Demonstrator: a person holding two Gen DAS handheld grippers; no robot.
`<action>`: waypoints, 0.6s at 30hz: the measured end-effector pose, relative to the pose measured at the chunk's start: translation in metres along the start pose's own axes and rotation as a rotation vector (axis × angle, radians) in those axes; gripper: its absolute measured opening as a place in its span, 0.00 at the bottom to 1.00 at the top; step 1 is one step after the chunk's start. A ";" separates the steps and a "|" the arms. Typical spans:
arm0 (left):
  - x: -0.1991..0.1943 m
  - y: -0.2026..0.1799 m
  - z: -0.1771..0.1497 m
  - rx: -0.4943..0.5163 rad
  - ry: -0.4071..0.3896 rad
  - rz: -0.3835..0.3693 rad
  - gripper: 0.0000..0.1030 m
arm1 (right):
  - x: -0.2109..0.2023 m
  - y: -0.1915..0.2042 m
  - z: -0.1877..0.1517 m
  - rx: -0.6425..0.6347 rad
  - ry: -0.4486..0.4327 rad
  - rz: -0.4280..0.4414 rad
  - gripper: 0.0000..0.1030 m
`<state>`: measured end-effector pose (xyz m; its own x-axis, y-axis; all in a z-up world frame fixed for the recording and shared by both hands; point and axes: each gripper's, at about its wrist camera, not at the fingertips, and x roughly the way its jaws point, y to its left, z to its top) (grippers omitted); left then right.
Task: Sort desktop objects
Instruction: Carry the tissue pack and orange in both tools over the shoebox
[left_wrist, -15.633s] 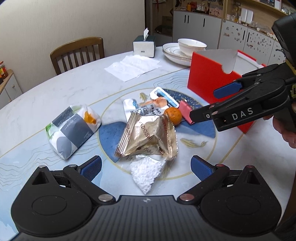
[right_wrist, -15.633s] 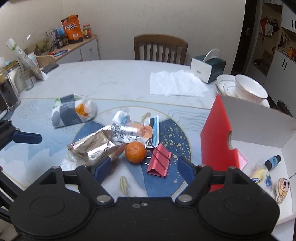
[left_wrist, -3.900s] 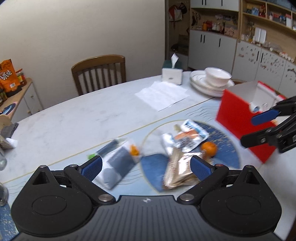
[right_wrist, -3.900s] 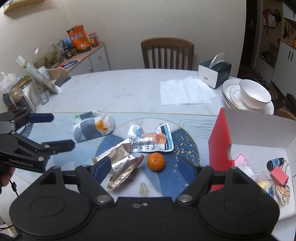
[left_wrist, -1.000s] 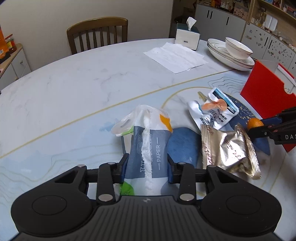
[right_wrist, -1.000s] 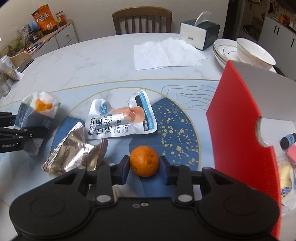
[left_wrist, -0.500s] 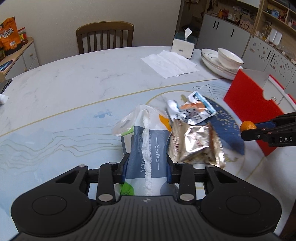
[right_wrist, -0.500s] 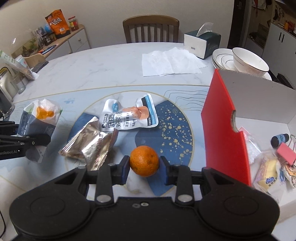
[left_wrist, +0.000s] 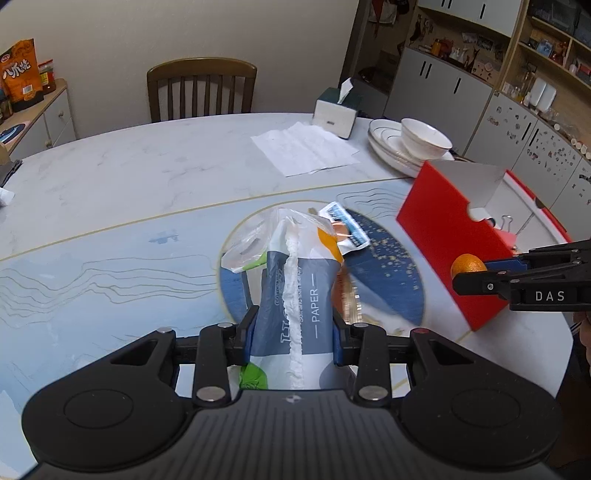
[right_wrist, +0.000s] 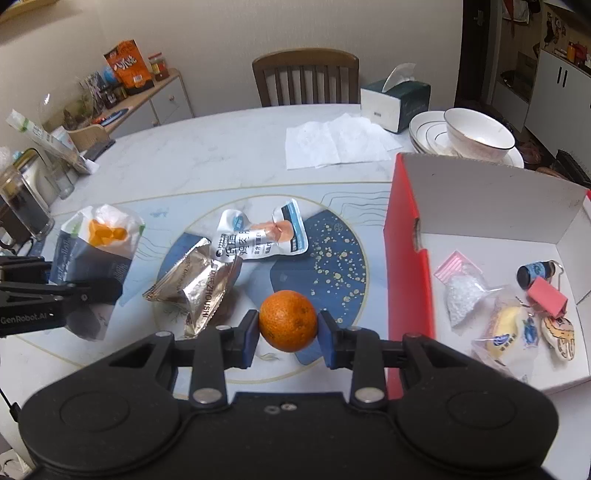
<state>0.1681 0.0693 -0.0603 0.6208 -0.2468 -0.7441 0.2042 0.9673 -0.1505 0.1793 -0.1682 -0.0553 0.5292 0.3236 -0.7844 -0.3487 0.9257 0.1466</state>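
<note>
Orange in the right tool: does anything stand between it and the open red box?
Only the box's own near red wall. The small round orange, clamped in the right tool, sits beside it; the box's top looks open.

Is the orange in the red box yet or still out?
Out. The right gripper holds the orange above the table, left of the red box.
</note>
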 end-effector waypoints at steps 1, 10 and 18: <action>-0.002 -0.003 0.000 0.000 -0.002 -0.002 0.34 | -0.004 -0.001 0.000 -0.001 -0.006 0.002 0.31; -0.015 -0.038 0.006 0.018 -0.023 -0.012 0.34 | -0.036 -0.019 0.004 0.004 -0.078 0.000 0.31; -0.018 -0.071 0.015 0.044 -0.043 -0.030 0.34 | -0.052 -0.043 0.004 0.022 -0.116 -0.012 0.31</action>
<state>0.1543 0.0044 -0.0265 0.6455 -0.2790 -0.7110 0.2556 0.9561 -0.1431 0.1696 -0.2244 -0.0183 0.6194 0.3317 -0.7115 -0.3251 0.9334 0.1521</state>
